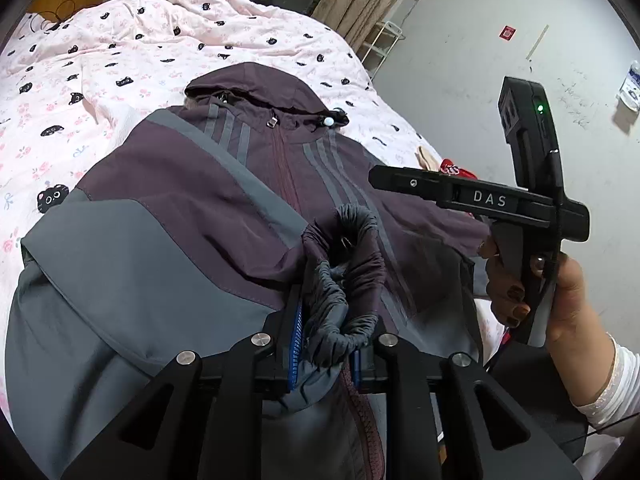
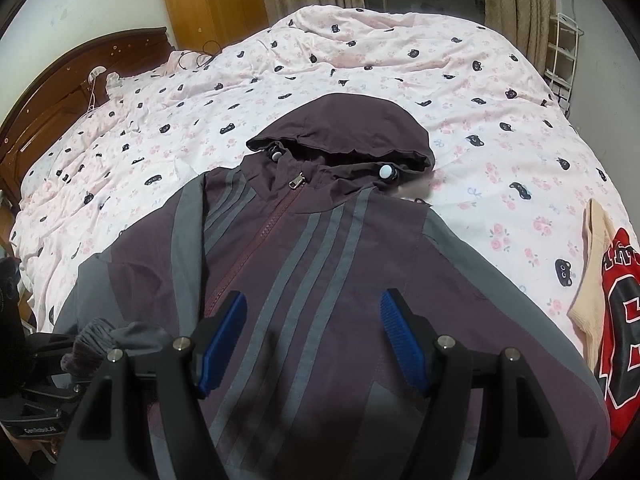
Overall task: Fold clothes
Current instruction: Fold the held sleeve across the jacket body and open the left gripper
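Note:
A purple and grey hooded jacket [image 2: 320, 248] lies front up and zipped on the bed, with its hood [image 2: 352, 128] pointing away from me. My left gripper [image 1: 326, 346] is shut on the gathered grey sleeve cuff [image 1: 348, 264], holding it over the jacket's chest beside the zipper, so the sleeve [image 1: 152, 264] lies folded across the front. In the right wrist view that cuff [image 2: 90, 338] shows at the lower left. My right gripper [image 2: 316, 336] hovers open over the jacket's striped middle, with nothing between its blue pads [image 2: 224, 336]. A hand [image 1: 568, 300] holds the right gripper's black body [image 1: 488, 200].
The bed is covered by a pink quilt [image 2: 460, 92] with black cat faces. A red jersey [image 2: 620, 320] and a beige garment [image 2: 592, 280] lie at the bed's right edge. A wooden headboard [image 2: 52, 108] is at the left, curtains and a white rack [image 2: 564, 60] behind.

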